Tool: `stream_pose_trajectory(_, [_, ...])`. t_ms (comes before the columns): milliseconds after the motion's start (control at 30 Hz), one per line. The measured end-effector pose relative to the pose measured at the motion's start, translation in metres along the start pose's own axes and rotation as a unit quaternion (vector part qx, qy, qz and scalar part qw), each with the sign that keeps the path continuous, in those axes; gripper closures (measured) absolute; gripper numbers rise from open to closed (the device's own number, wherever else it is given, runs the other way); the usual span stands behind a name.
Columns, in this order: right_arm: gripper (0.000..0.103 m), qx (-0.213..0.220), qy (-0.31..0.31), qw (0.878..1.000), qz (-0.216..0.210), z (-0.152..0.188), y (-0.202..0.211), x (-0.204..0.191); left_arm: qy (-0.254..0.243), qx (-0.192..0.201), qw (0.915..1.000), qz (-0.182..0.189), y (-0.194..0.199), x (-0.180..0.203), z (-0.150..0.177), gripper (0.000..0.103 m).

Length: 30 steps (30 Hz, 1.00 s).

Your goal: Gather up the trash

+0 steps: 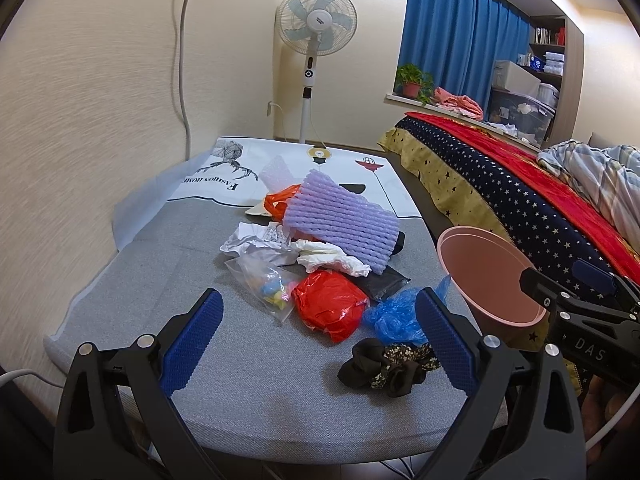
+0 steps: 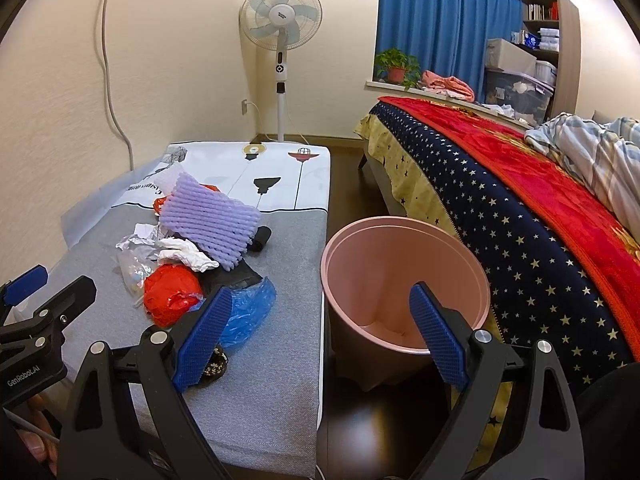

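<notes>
A pile of trash lies on a grey table (image 1: 256,392): purple foam netting (image 1: 340,224), a crumpled red bag (image 1: 328,308), a blue plastic bag (image 1: 394,316), white crumpled paper (image 1: 332,258), a clear packet (image 1: 266,284) and a black patterned cloth (image 1: 384,368). My left gripper (image 1: 318,320) is open above the table's near end, just short of the pile. My right gripper (image 2: 320,312) is open and empty, over the gap between table and a pink bin (image 2: 404,280). The bin (image 1: 492,276) stands on the floor right of the table.
A bed with a star-patterned cover and red blanket (image 2: 520,208) runs along the right. A standing fan (image 2: 282,28) is by the far wall. A white printed cloth (image 2: 276,172) covers the table's far end. Dark floor (image 2: 344,184) lies between table and bed.
</notes>
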State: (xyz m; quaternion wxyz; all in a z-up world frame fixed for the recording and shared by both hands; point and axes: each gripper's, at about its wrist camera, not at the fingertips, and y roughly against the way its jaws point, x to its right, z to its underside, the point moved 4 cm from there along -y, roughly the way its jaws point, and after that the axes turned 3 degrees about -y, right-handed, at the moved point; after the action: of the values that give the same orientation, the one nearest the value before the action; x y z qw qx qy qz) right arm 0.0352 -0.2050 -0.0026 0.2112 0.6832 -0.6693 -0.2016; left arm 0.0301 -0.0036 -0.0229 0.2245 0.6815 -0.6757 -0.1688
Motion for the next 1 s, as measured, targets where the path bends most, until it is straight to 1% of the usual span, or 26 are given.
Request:
stream_pose_trajectory(833, [0.015,0.0,0.001,1.0,-0.001,-0.0003,-0.0002,-0.0014,0.001,0.0,1.0,0.001,0.0001,-0.001,-0.0001,0.011])
stream_pose_trajectory(933, [0.019,0.0,0.004,1.0,-0.002,-0.0003,0.0,-0.0024,0.001,-0.001,1.0,0.001,0.0,-0.0009,0.0001,0.014])
stream_pose_trajectory(1000, [0.024,0.001,0.005,1.0,-0.004,-0.0004,-0.0005,-0.0026,0.001,-0.001,1.0,0.001,0.0,-0.0008,0.0003,0.016])
